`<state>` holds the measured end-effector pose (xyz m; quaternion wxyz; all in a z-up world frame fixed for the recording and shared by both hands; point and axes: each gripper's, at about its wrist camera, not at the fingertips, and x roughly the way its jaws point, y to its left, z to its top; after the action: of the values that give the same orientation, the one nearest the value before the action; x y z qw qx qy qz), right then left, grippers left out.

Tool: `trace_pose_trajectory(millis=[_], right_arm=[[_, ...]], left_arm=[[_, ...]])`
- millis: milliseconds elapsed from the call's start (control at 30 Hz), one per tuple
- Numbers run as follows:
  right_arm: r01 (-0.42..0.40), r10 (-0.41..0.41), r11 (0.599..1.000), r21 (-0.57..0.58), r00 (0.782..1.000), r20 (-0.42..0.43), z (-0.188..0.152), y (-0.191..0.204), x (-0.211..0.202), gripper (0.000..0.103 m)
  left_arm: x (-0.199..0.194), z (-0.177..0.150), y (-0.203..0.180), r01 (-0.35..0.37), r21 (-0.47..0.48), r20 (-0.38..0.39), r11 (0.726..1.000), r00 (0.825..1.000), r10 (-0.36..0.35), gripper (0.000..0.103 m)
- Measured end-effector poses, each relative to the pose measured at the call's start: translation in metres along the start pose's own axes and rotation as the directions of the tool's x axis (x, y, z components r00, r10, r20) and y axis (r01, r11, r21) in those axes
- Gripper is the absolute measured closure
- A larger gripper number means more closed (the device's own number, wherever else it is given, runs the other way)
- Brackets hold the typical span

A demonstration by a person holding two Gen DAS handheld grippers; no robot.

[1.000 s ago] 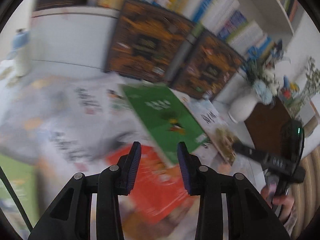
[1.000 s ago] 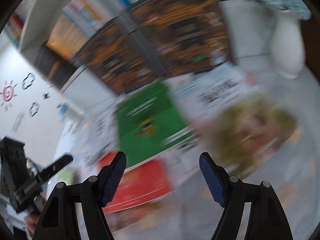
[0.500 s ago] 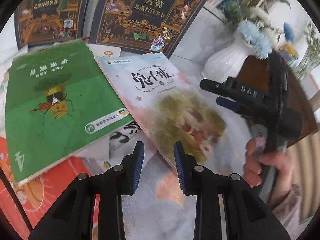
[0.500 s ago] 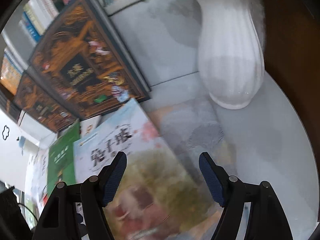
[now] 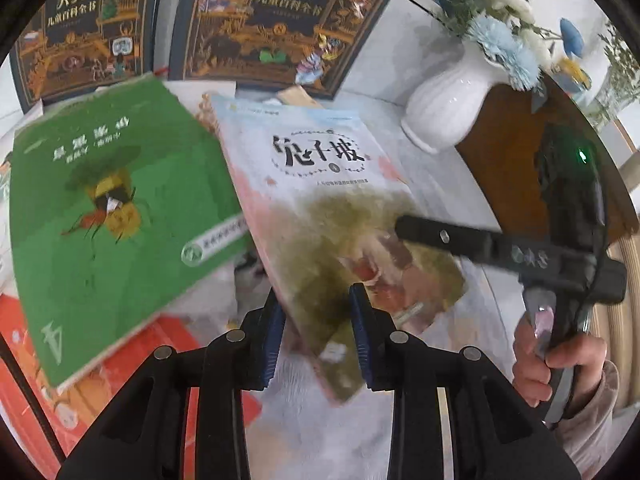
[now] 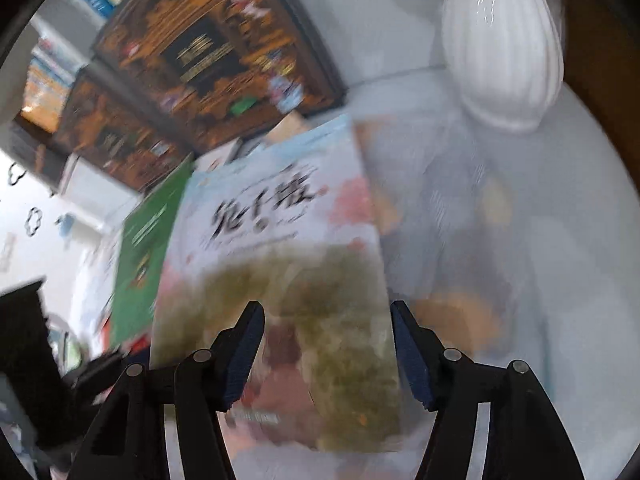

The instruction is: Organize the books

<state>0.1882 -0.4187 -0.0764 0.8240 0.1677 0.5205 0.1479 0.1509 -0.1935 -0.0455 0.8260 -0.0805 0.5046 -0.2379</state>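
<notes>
A pale book with a black title and a green-brown picture lies on the white table, tilted up at its near corner. My left gripper is shut on that near corner, one pad on each side. In the right wrist view the same pale book sits below my right gripper, whose jaws are closing; the pads stand apart from it. A finger of the right gripper reaches over the book's right side. A green book lies to the left, over a red book.
Two dark ornate books stand upright at the back. A white vase of flowers stands at the right beside a brown wooden surface. A person's hand holds the right gripper. White table shows right of the pale book.
My left gripper swung right from the green and red books to the pale book and closed on its corner. The right gripper came down over that book, its jaws narrowing.
</notes>
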Motion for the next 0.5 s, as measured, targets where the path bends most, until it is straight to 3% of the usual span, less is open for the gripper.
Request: trace_pose_trajectory(millis=[167, 333, 500], right_arm=[[-0.013, 0.014, 1.000, 0.018, 1.000, -0.025, -0.037, 0.014, -0.014, 0.039], [-0.012, 0.012, 1.000, 0.013, 0.998, -0.062, -0.077, 0.033, -0.022, 0.040], [0.013, -0.012, 1.000, 0.008, 0.997, -0.081, -0.108, 0.055, -0.024, 0.040]], left_arm=[[-0.012, -0.023, 0.002, 0.056, -0.001, -0.089, 0.998, 0.994, -0.056, 0.075], [-0.027, -0.058, -0.002, 0.007, 0.090, -0.112, 0.996, 0.994, 0.003, 0.074], [-0.043, -0.073, 0.010, 0.004, 0.100, -0.130, 0.995, 0.991, 0.009, 0.073]])
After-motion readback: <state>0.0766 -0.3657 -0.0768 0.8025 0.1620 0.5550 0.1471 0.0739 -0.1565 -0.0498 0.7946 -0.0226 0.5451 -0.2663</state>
